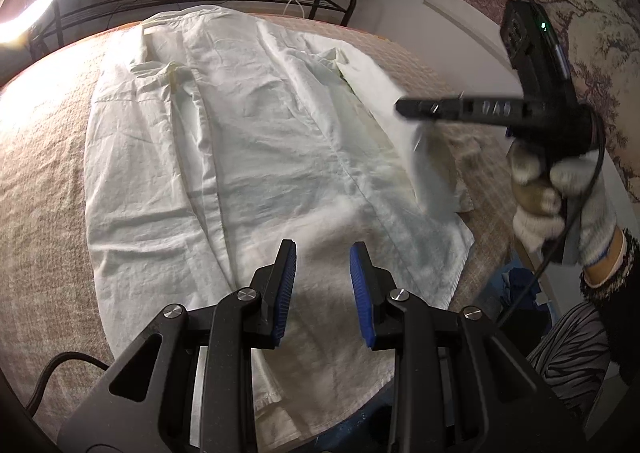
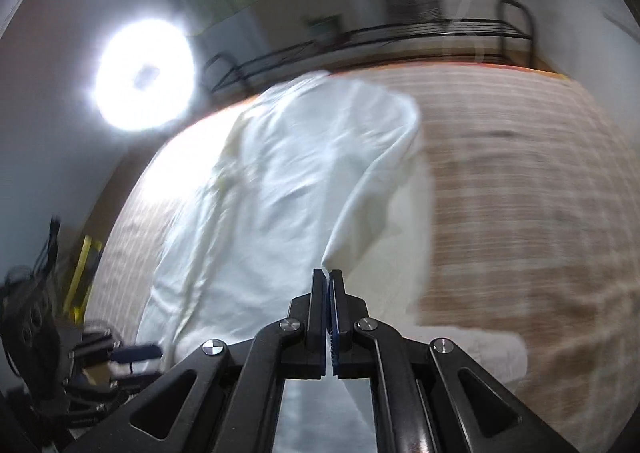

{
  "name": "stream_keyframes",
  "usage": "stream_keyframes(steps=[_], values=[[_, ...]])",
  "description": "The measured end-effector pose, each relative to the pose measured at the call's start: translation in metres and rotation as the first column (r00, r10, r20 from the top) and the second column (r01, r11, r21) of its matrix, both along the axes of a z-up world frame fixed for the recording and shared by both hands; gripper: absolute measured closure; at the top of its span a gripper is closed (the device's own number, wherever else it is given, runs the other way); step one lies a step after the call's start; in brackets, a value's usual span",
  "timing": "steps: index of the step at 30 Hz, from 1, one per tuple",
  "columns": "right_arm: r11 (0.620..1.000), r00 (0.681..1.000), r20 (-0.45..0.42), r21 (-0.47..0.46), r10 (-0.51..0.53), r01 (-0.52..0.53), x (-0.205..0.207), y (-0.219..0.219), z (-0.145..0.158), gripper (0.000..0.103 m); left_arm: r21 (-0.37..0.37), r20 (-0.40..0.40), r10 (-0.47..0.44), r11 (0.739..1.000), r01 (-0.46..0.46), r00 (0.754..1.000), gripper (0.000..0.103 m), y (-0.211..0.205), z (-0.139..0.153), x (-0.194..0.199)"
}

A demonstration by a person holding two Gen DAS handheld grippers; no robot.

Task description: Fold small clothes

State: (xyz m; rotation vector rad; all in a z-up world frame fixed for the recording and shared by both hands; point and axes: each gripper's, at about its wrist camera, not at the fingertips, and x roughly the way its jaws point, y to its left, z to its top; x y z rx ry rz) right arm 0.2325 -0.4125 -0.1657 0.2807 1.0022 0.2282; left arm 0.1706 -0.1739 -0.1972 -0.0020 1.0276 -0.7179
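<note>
Folding step under way: a white shirt (image 1: 240, 141) is spread flat on the woven tablecloth (image 1: 36, 157), collar at the far end. At left, the left gripper (image 1: 323, 253) is held with jaws apart, nothing between them, hovering over the near hem. At right, the right gripper (image 2: 329, 281) is clamped on the shirt's right sleeve (image 1: 404, 125), which is lifted off the table. Next, the sleeve likely needs carrying leftward across the body and releasing flat.

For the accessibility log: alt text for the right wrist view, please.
The right tongs, shut, pinch the edge of a white shirt and lift it off a tan checked bedspread. The image is motion-blurred; a ring light glares at upper left.
</note>
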Motion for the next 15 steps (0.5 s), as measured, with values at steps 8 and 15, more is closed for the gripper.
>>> stream_keyframes(steps=[8, 15], values=[[0.977, 0.97, -0.118, 0.032, 0.212, -0.21, 0.007, 0.046, -0.032, 0.064, -0.003, -0.019, 0.016, 1.0, -0.016, 1.0, 0.075, 0.006, -0.005, 0.0], [0.987, 0.993, -0.053, 0.129, 0.105, -0.097, 0.001, 0.015, 0.002, 0.064, 0.008, -0.019, 0.009, 1.0, -0.008, 1.0, 0.075, -0.002, 0.001, 0.022]])
